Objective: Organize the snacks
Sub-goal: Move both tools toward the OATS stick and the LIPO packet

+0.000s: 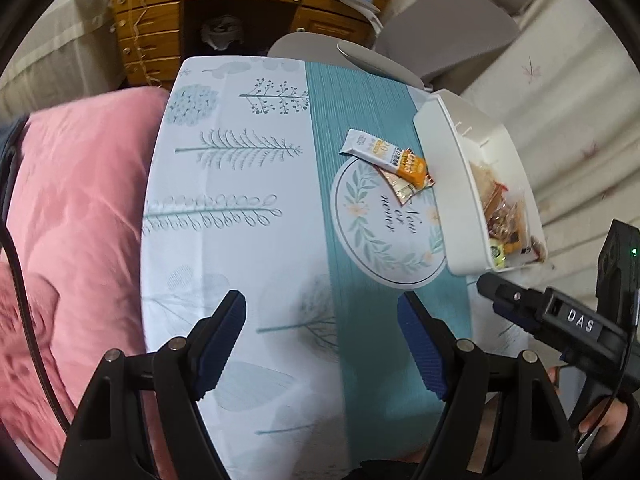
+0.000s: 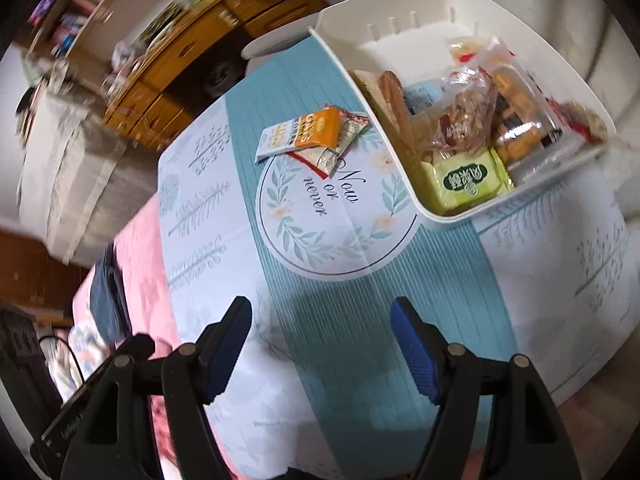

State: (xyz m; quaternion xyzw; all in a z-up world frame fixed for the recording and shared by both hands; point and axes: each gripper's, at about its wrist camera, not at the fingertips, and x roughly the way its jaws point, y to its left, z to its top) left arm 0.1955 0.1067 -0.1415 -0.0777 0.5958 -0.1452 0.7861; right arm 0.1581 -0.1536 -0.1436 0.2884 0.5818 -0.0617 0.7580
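A white bin (image 1: 448, 168) (image 2: 400, 184) holding several wrapped snacks stands on the table's right side. Beside it, on the teal strip, lies a small pile of three packets: an orange packet (image 1: 414, 166) (image 2: 316, 130), a white bar packet (image 1: 366, 146) (image 2: 276, 140) and a red-edged sachet (image 1: 404, 190) (image 2: 324, 156). My left gripper (image 1: 322, 312) hovers open over the near part of the table, nothing between its blue pads. My right gripper (image 2: 322, 316) (image 1: 516, 304) is likewise open and empty, above the near table, short of the bin and the pile.
The table carries a pale leaf-print cloth (image 1: 224, 184) with a round "Now or never" motif (image 2: 332, 216). A pink quilt (image 1: 80, 216) lies to the left. A wooden desk (image 1: 160, 20) and a grey chair (image 1: 448, 28) stand beyond the far edge.
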